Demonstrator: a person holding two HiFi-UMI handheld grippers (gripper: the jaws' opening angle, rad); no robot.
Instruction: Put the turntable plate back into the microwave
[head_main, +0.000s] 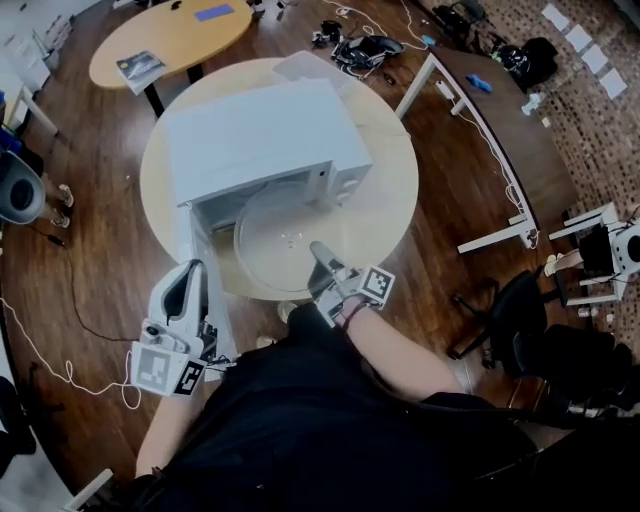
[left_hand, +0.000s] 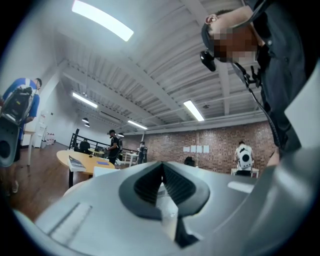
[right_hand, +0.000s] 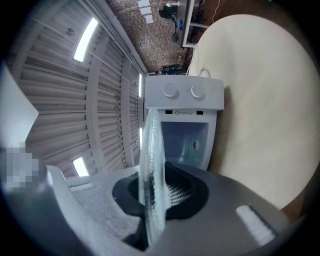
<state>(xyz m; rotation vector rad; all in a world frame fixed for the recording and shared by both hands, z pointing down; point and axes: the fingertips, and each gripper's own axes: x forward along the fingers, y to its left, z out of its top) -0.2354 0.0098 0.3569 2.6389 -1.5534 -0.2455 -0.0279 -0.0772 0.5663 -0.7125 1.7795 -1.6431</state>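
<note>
- While feeding the glass turntable plate (head_main: 275, 238) in, keep it flat and square to the mouth of the cavity (right_hand: 187, 142).
- Plate position now: over the round table (head_main: 390, 190), just in front of the white microwave (head_main: 260, 135), far edge at the opening. Not seated yet, by the look of it.
- Right gripper (head_main: 320, 256): jaws clamped on the plate's near rim, glass edge straight between the pads.
- Left gripper (head_main: 192, 278): jaws closed on a thin pale panel, judged to be the edge of the microwave door (head_main: 203, 240), swung out to the left.
- Hold the door wide, well off the plate's left edge.
- Single-rim pinch on what is likely heavy glass, so expect droop at the far edge. Bias the wrist up slightly and move slowly, no jerks.
- Clear the lower lip of the opening first, then slide straight in.
- Centre over the drive hub on the cavity floor. Hub not resolvable from here, so feel for the seat rather than dropping.
- Lower until fully supported, then release. No release while cantilevered.
- Mind the control panel with its two knobs (right_hand: 170, 90) just beside the opening: probably little margin for the plate's width.
- Main risks: slip out of the pads, chip against the frame, off-centre seating.
</note>
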